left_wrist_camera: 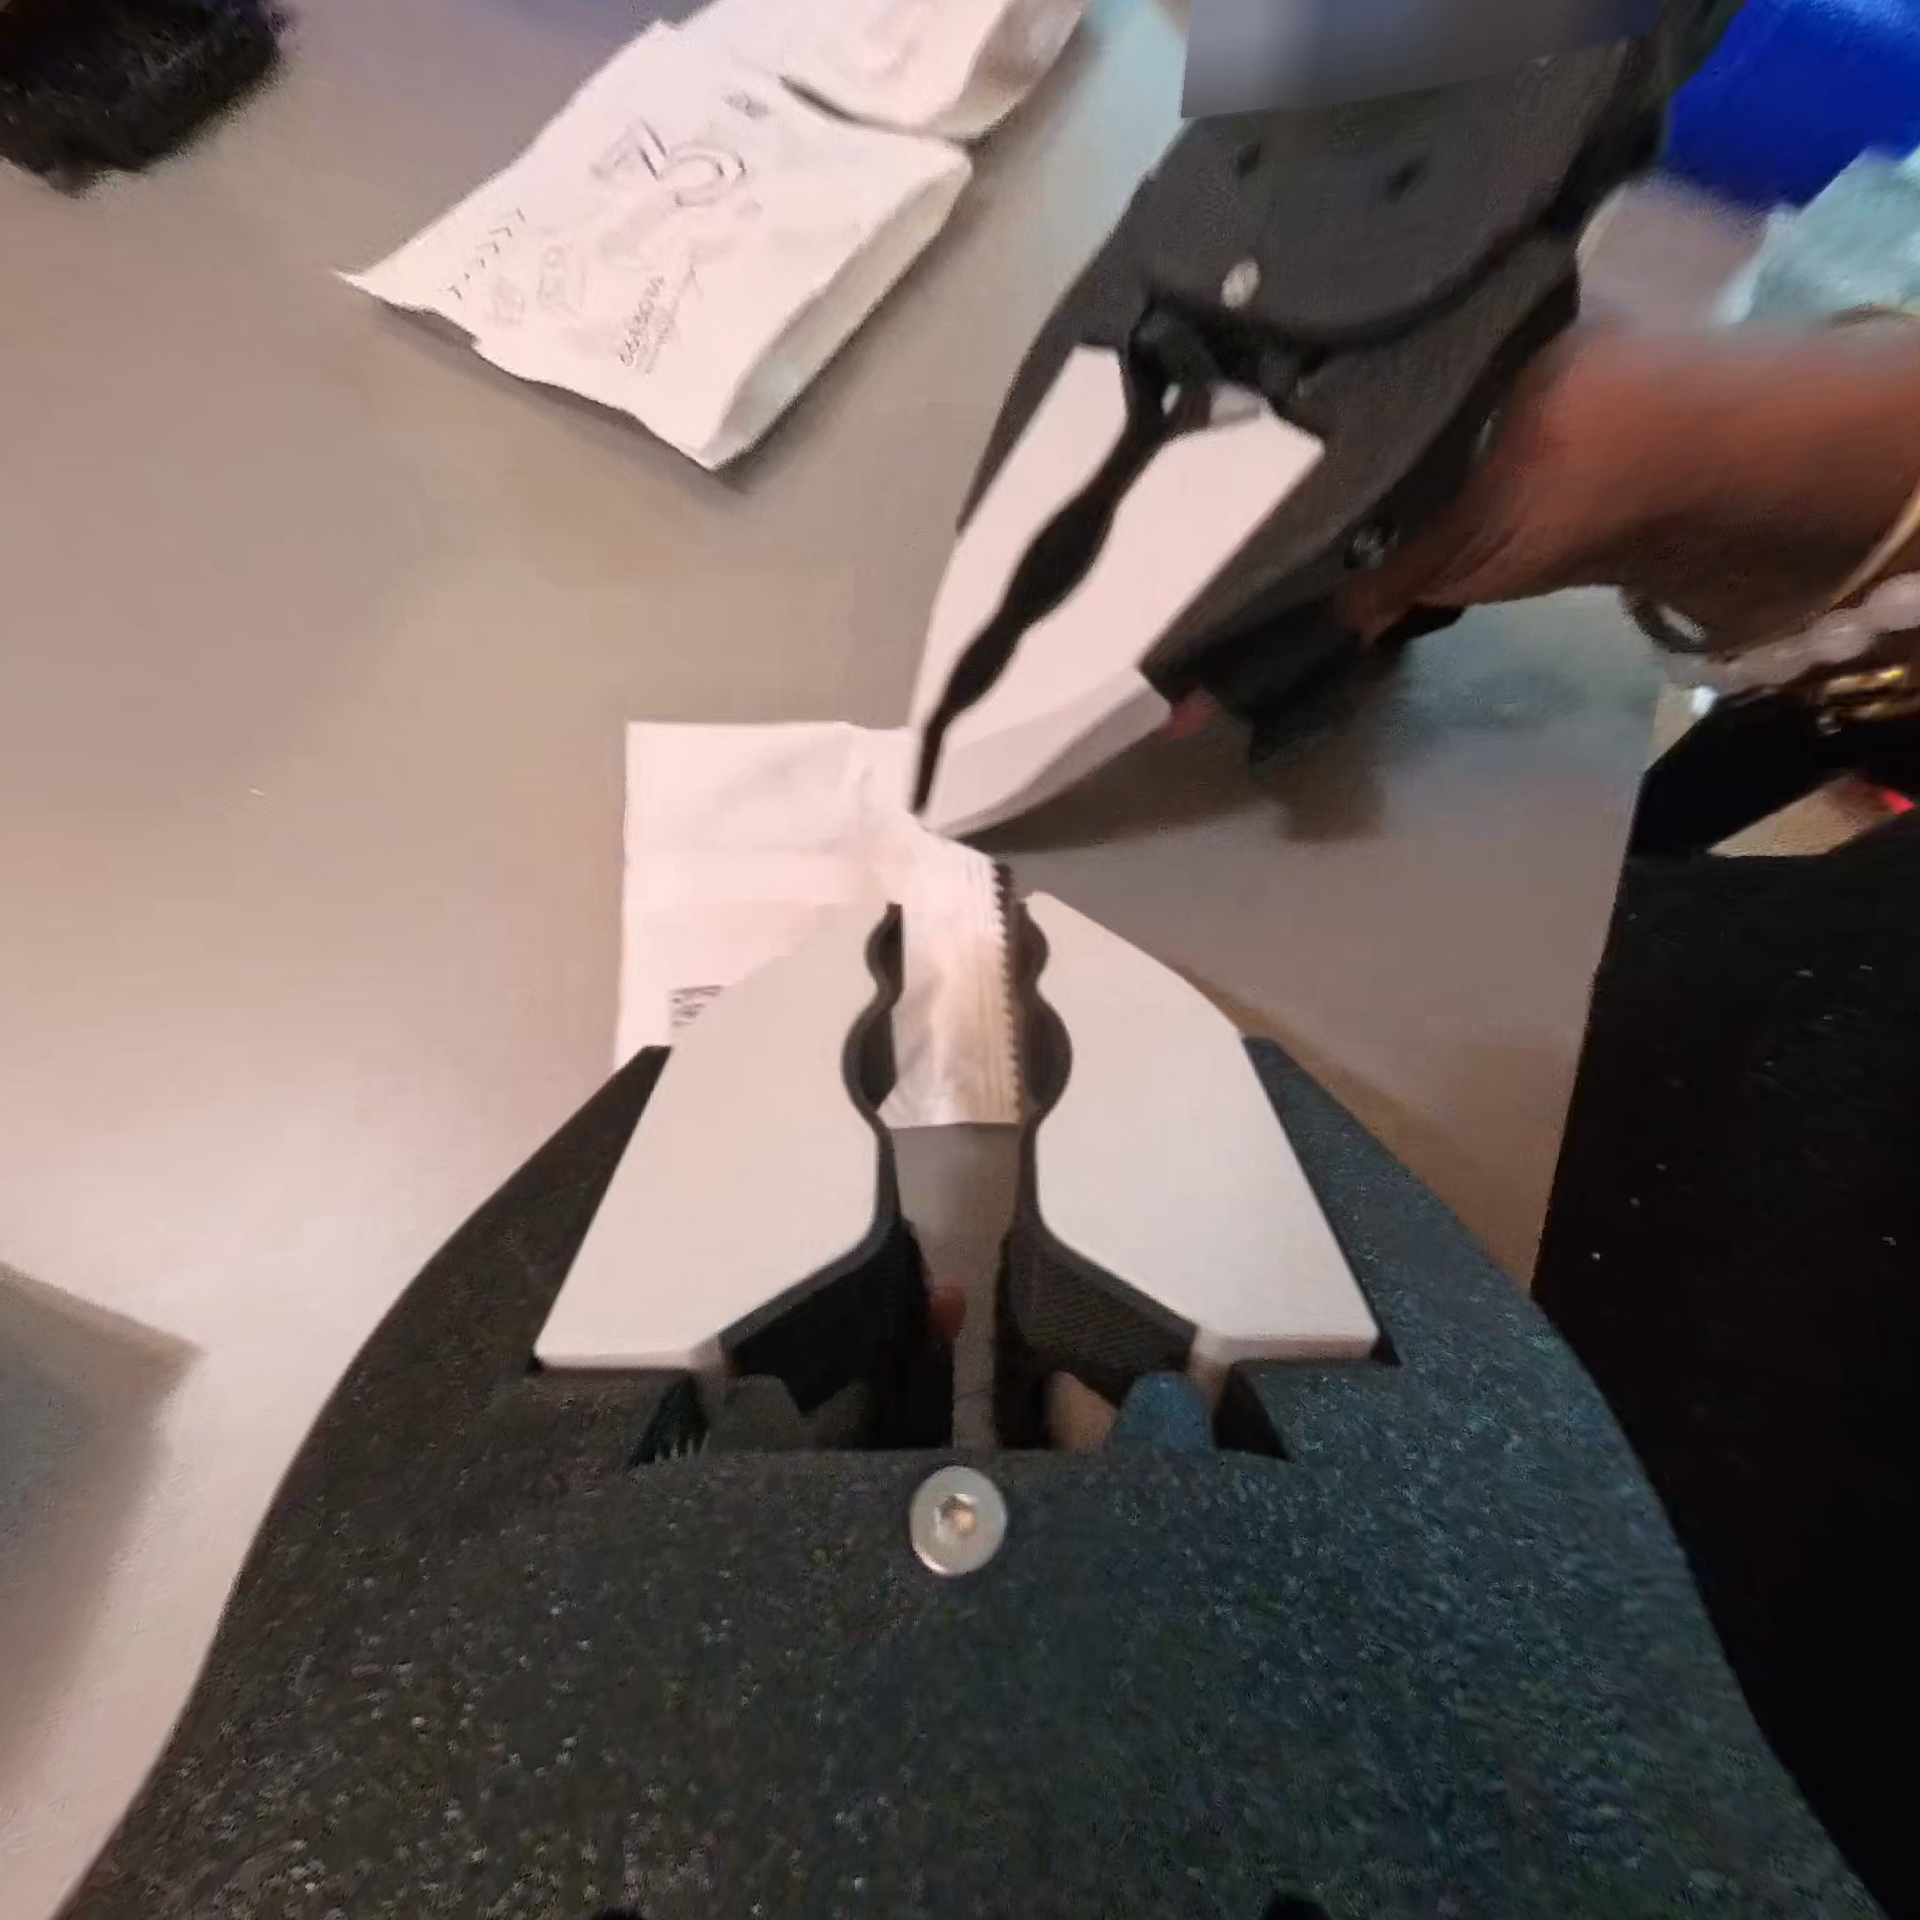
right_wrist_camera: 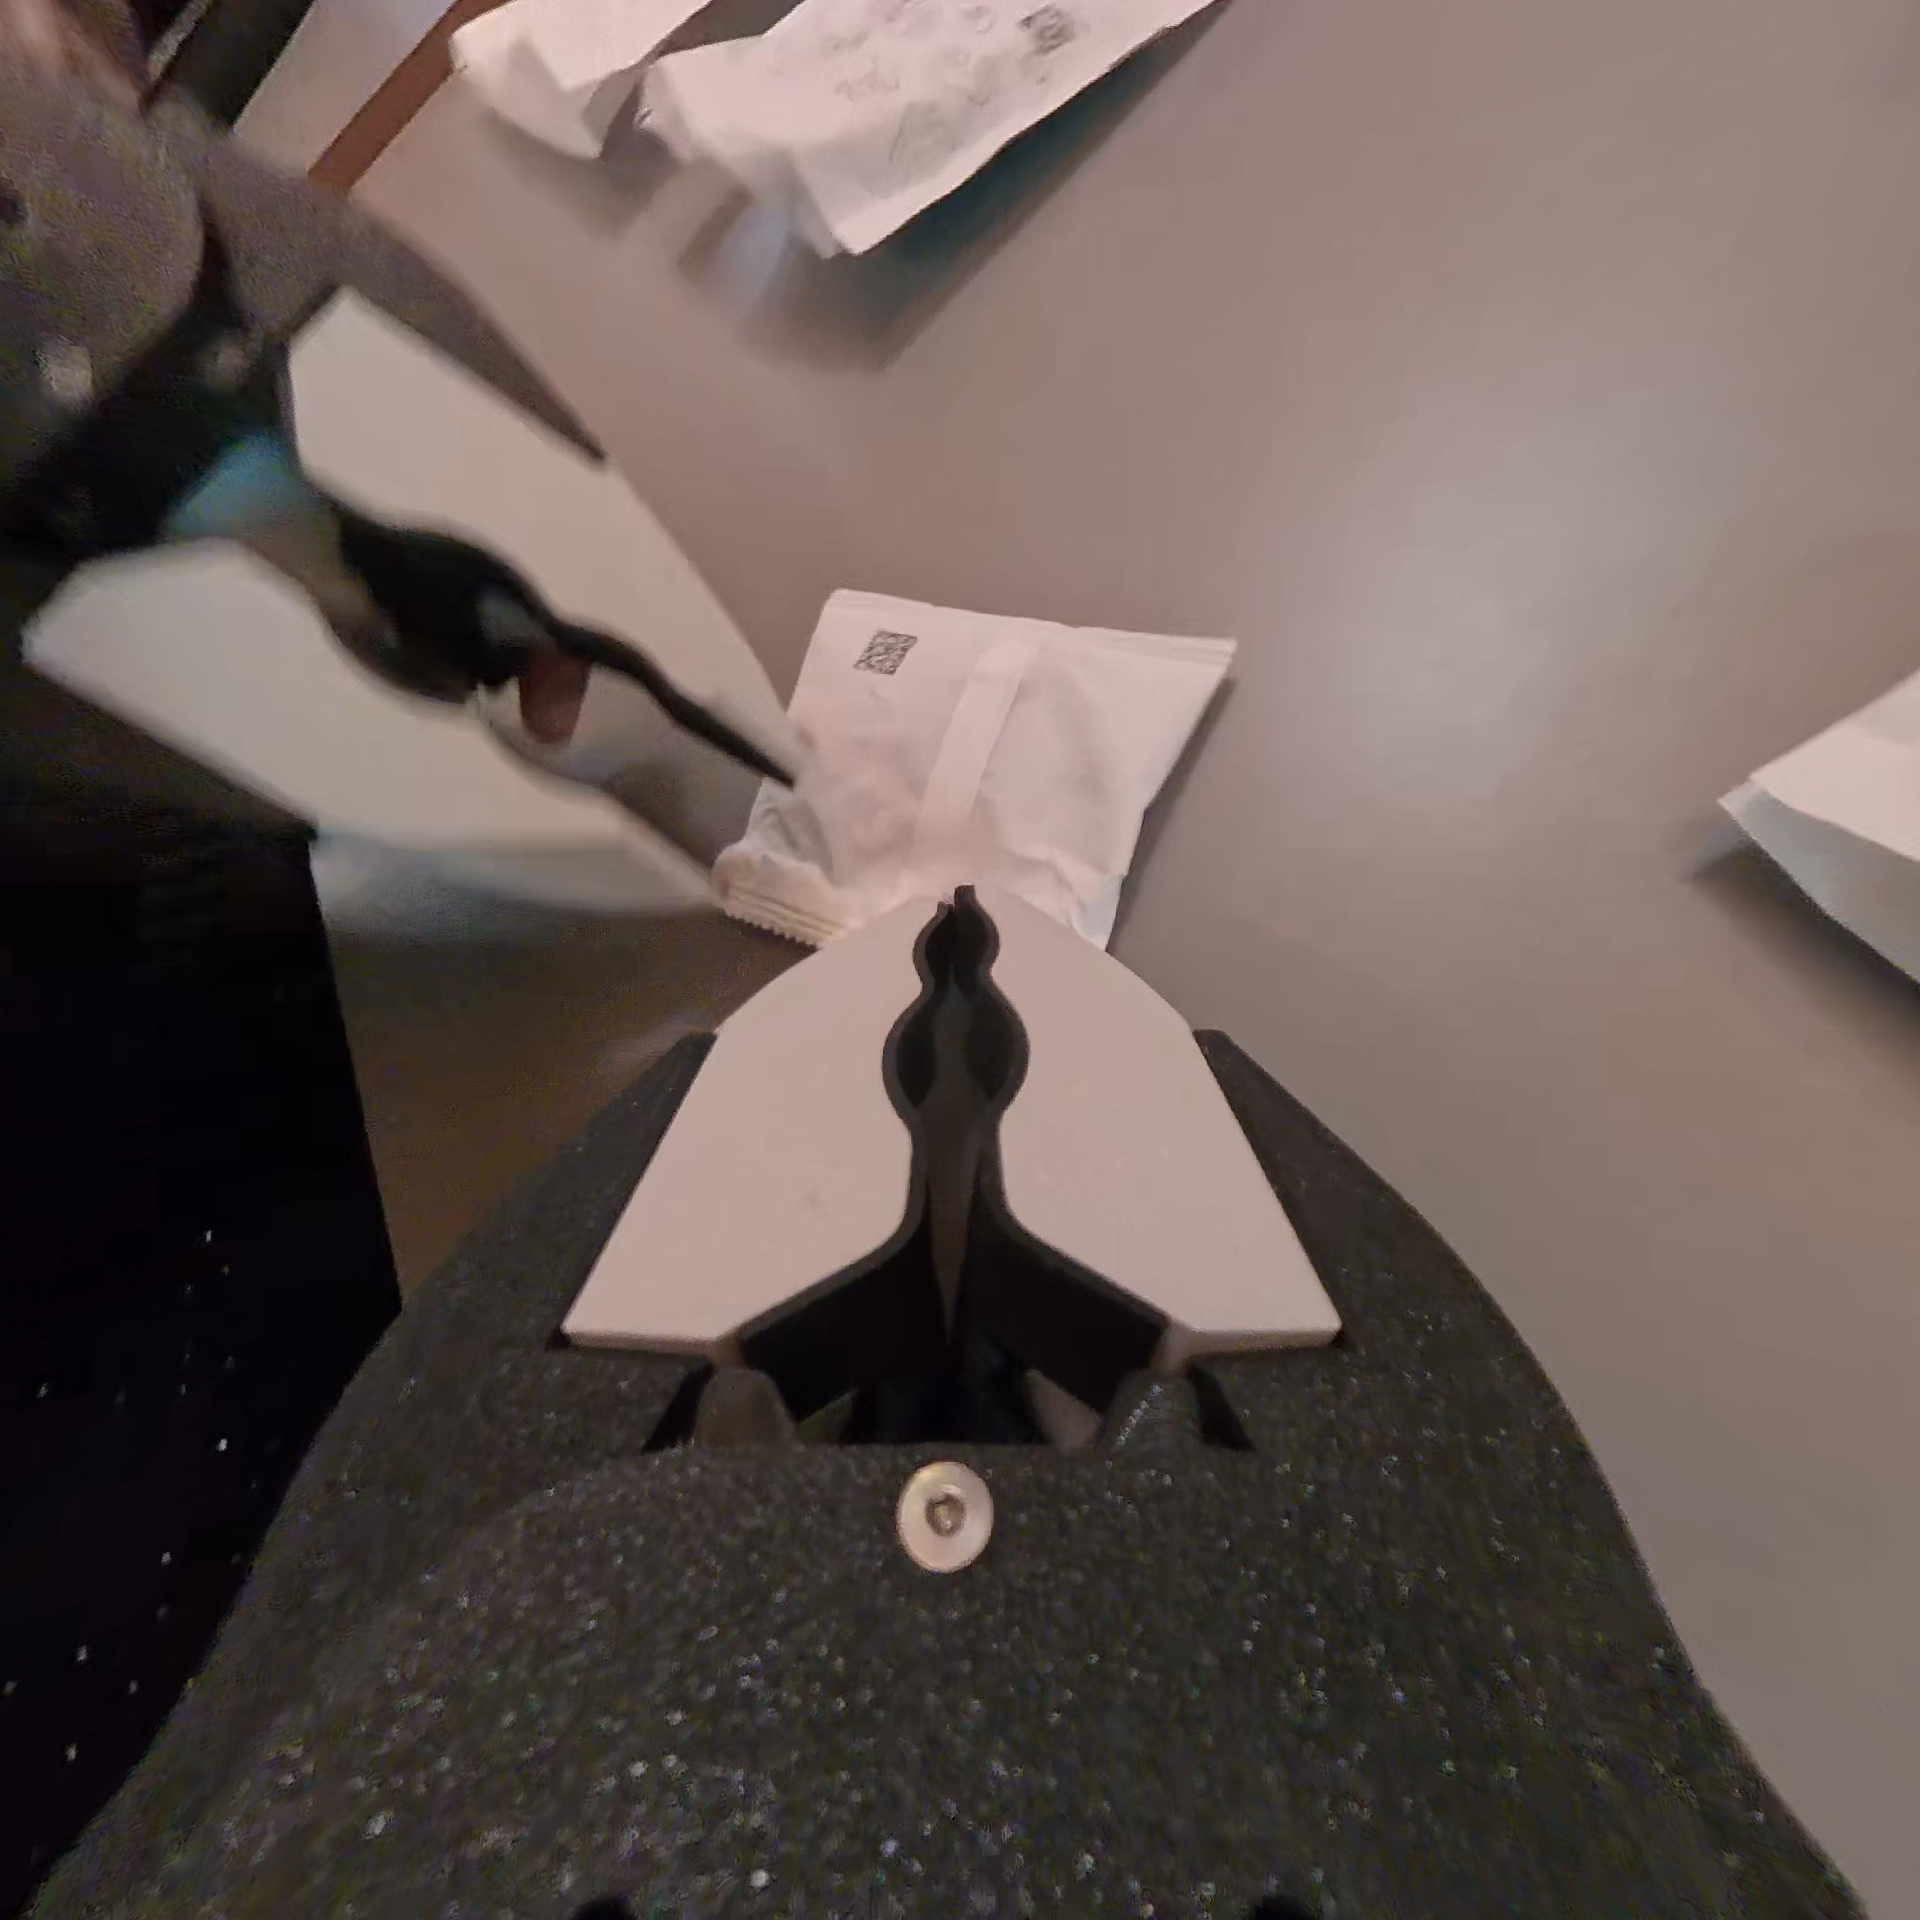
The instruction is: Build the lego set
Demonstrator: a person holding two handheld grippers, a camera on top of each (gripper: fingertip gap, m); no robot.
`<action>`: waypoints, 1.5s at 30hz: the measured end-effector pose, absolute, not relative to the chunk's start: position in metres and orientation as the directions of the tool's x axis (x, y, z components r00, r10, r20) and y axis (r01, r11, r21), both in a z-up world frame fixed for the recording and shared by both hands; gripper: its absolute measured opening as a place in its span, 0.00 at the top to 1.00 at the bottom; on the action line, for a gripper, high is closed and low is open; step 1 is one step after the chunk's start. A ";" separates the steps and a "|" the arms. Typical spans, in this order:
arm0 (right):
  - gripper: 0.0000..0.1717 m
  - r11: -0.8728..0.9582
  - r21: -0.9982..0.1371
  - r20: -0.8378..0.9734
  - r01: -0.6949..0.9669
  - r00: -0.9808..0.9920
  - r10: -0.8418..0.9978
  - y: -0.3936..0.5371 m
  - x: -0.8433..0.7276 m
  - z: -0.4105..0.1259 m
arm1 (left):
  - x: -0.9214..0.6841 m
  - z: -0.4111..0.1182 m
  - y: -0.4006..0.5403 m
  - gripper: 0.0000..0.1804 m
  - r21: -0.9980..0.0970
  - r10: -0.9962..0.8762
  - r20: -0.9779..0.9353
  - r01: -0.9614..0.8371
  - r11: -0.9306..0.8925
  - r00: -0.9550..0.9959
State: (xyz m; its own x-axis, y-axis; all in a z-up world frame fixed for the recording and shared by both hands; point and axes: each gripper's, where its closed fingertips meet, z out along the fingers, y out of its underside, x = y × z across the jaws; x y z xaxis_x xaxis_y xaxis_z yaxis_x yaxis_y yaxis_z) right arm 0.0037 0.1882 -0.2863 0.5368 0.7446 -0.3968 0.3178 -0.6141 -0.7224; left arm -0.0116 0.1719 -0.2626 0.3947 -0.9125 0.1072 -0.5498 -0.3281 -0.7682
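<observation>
A white sealed packet lies on the grey table. My left gripper stands open, its fingers a little apart. The packet's serrated end sits twisted between them, against the right pad, with a gap on the left side. My right gripper comes in from the upper right, and its shut tips pinch the puckered corner of the packet. In the right wrist view my right gripper is shut at the near edge of the packet. The left gripper shows blurred at the packet's left corner.
More white wrappers lie at the back of the table, and another lies at the right edge. A dark fuzzy thing sits at the far left. Black fabric borders the table on the right. A hand holds the right gripper. Only a small space, under 4 cm, lies between the two pairs of fingers.
</observation>
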 end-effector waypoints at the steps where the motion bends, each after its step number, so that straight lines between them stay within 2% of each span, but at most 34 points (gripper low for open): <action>1: 1.00 -0.600 -0.722 -0.391 0.344 0.513 0.764 0.185 0.003 -0.287 | -0.013 -0.256 0.176 0.93 -0.783 -0.922 0.100 -0.542 -0.304 0.373; 3: 1.00 -0.594 -0.714 -0.408 0.370 0.470 0.783 0.181 0.001 -0.287 | -0.005 -0.255 0.181 1.00 -0.784 -0.956 0.038 -0.584 -0.209 0.291; 5: 1.00 -0.584 -0.707 -0.409 0.398 0.444 0.797 0.178 0.001 -0.288 | 0.001 -0.273 0.182 1.00 -0.708 -0.978 -0.027 -0.694 -0.128 0.209; 8: 1.00 -0.579 -0.691 -0.391 0.433 0.450 0.803 0.178 0.007 -0.293 | 0.013 -0.290 0.182 1.00 -0.671 -0.988 -0.033 -0.736 -0.090 0.151; 12: 1.00 -0.625 -0.691 -0.418 0.362 0.505 0.755 0.183 0.012 -0.291 | 0.015 -0.295 0.183 1.00 -0.707 -0.976 0.037 -0.685 -0.178 0.216; 15: 1.00 -0.655 -0.684 -0.407 0.322 0.576 0.709 0.189 0.016 -0.294 | 0.016 -0.295 0.182 1.00 -0.680 -0.976 -0.012 -0.717 -0.152 0.218; 19: 1.00 -0.689 -0.665 -0.442 0.287 0.592 0.674 0.190 0.017 -0.294 | 0.017 -0.295 0.182 1.00 -0.726 -0.973 0.005 -0.669 -0.162 0.230; 31: 1.00 -0.722 -0.633 -0.484 0.278 0.586 0.650 0.197 0.012 -0.295 | 0.016 -0.296 0.180 1.00 -0.690 -0.986 -0.007 -0.714 -0.117 0.168; 45: 1.00 -0.743 -0.597 -0.524 0.301 0.555 0.646 0.204 0.003 -0.296 | 0.017 -0.296 0.179 1.00 -0.716 -0.989 0.017 -0.689 -0.114 0.145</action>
